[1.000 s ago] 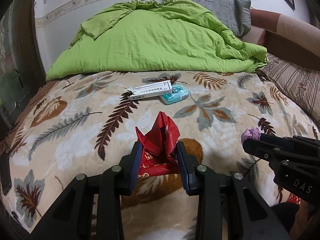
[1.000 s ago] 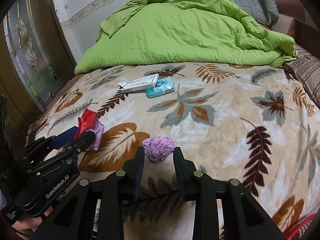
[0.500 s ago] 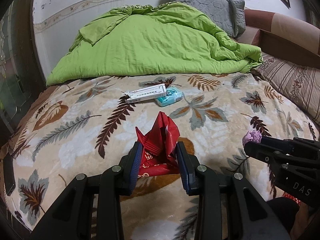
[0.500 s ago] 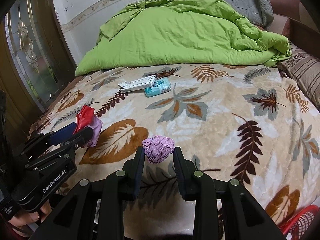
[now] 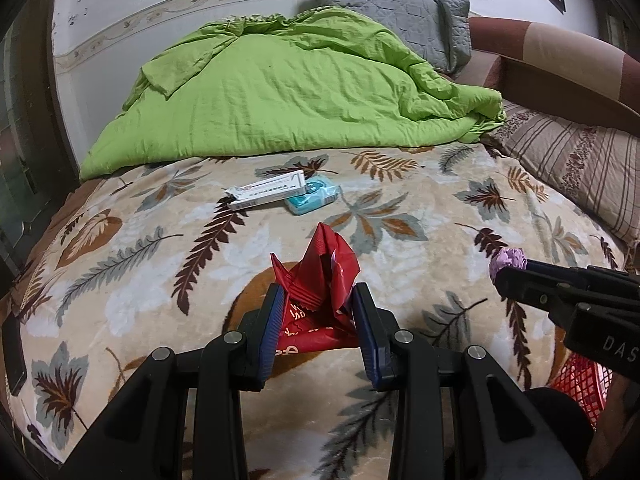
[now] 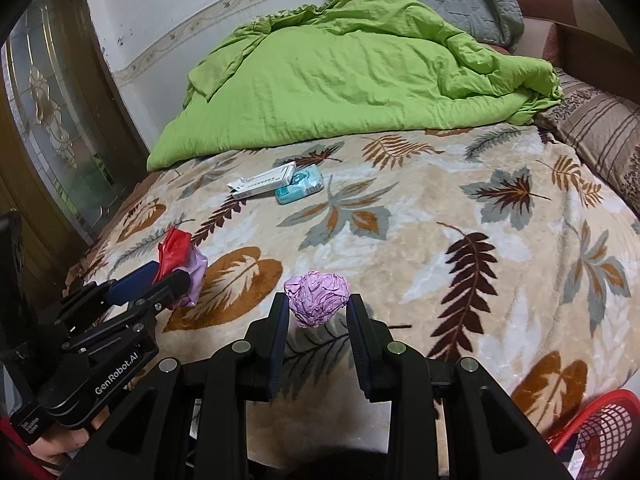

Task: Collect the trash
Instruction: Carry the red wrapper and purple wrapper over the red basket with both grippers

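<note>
Both grippers sit farther back from the leaf-print blanket [image 6: 460,208] than before — left gripper [image 5: 318,312] pinching the crumpled red foil wrapper [image 5: 320,280], right gripper [image 6: 316,312] pinching the purple paper wad [image 6: 316,296] — so hold both grips firm and release only once above the red mesh basket [image 6: 600,432].

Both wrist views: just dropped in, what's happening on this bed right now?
A person is clearing trash off the bed with two handheld grippers. The left gripper is shut on a crumpled red wrapper, and the right gripper is shut on a balled-up purple wrapper. A white box and a teal packet lie on the leaf-print blanket. A red basket sits beside the bed.
</note>
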Available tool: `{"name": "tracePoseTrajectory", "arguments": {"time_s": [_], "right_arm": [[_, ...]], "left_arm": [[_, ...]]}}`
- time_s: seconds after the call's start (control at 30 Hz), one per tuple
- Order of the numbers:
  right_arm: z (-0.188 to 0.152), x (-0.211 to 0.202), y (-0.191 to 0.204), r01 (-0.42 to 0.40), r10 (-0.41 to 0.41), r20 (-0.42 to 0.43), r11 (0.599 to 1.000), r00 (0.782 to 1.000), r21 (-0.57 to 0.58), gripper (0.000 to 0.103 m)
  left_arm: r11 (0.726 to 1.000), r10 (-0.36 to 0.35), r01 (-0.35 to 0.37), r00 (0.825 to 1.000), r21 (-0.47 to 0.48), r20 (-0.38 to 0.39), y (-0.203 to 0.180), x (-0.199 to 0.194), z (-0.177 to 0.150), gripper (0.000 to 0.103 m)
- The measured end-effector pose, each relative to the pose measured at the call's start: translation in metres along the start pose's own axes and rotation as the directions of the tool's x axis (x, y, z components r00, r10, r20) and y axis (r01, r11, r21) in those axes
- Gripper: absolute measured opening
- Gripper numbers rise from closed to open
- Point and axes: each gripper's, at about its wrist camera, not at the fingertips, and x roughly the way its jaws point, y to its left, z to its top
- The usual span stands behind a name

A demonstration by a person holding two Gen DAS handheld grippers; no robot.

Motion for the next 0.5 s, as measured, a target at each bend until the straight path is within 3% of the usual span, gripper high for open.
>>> {"name": "tracePoseTrajectory", "arguments": {"time_s": [0.3, 0.5], "right_arm": [[-0.004, -0.028, -0.022, 0.013, -0.015, 0.027, 0.999, 1.000, 0.044, 0.032], [-0.014, -0.060, -0.057, 0.053, -0.059, 0.050, 0.992, 0.997, 0.114, 0.032]], "left_arm": [[0.998, -0.056, 0.056, 0.998, 0.037, 0.001, -0.024, -0.010, 0.002, 0.034], [0.986, -0.153, 0.153, 0.988, 0.073, 0.003, -0.051, -0.023, 0.005, 0.034]]}}
